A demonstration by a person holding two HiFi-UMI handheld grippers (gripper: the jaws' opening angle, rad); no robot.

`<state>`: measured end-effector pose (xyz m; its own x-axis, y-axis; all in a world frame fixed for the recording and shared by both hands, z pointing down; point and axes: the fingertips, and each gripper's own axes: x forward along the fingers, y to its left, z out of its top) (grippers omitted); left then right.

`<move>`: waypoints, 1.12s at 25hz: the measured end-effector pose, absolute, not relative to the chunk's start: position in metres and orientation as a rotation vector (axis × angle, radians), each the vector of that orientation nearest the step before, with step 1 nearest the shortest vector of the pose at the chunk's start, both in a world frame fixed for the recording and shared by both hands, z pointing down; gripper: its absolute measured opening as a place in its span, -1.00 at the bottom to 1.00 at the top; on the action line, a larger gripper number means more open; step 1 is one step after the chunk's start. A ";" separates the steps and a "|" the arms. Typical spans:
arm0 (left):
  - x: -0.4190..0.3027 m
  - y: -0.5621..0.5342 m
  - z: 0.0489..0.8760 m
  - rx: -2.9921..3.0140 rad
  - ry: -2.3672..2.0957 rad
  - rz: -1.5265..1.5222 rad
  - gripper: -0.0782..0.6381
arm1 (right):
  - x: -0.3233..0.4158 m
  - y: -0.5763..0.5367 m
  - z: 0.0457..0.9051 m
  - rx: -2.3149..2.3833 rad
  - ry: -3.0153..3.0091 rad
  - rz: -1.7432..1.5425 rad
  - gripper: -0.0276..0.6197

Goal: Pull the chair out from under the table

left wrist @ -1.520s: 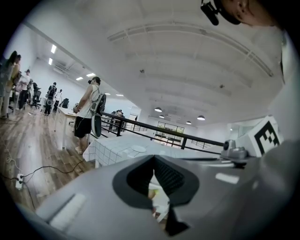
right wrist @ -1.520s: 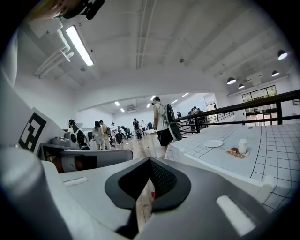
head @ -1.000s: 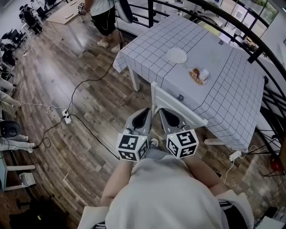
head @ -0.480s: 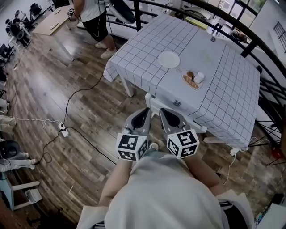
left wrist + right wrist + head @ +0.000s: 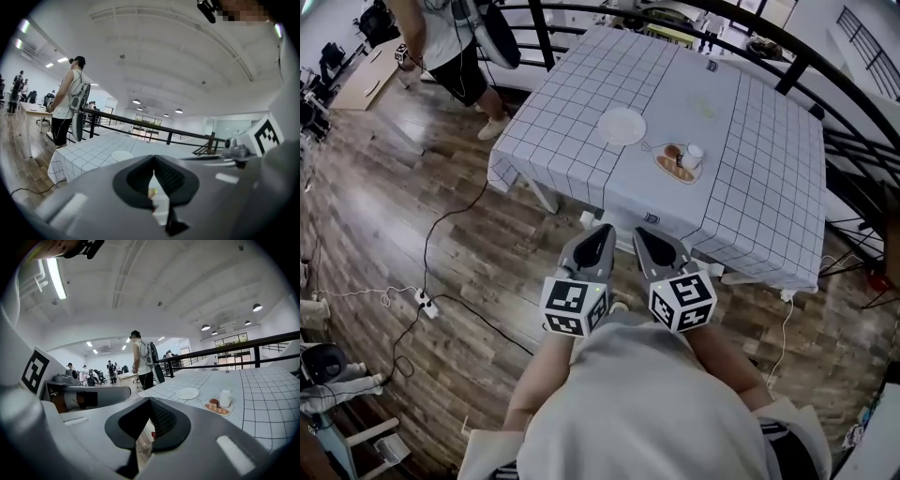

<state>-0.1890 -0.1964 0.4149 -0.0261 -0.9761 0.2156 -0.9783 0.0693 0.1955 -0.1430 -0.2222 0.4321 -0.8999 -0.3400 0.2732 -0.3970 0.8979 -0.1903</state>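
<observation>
The white chair [image 5: 587, 218] stands tucked at the near edge of the table [image 5: 741, 197], which wears a white checked cloth. Only the ends of its back show, on either side of my grippers. My left gripper [image 5: 604, 231] and right gripper [image 5: 639, 233] are held side by side just in front of the chair back, pointing at the table. Both are shut with nothing between the jaws. In the left gripper view the left gripper [image 5: 153, 158] looks over the tabletop, and so does the right gripper [image 5: 150, 400] in its view. The chair is hidden in both gripper views.
A white plate [image 5: 622, 126] and a dish of food with a cup [image 5: 678, 160] sit on the table. A black railing [image 5: 806, 66] runs behind it. A person [image 5: 441, 37] stands at the far left. Cables and a power strip [image 5: 423, 302] lie on the wooden floor.
Both grippers have moved forward toward the table together, still shut. The chair back, plainly visible before, is now mostly covered by the grippers.
</observation>
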 end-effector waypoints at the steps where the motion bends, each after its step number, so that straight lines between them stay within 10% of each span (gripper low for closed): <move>1: -0.187 -0.199 0.416 1.972 -2.049 0.014 -0.75 | -0.141 -0.224 0.433 0.573 -2.826 0.356 -0.92; 28: -0.157 -0.238 0.453 2.197 -1.747 0.201 -0.75 | -0.072 -0.254 0.464 0.956 -2.664 0.392 -0.92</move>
<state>-0.1574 -0.2381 0.4532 0.2400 -0.9206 0.3081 -0.9665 -0.1968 0.1647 -0.0720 -0.2544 0.4639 -0.7405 -0.5730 0.3513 -0.6499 0.7436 -0.1571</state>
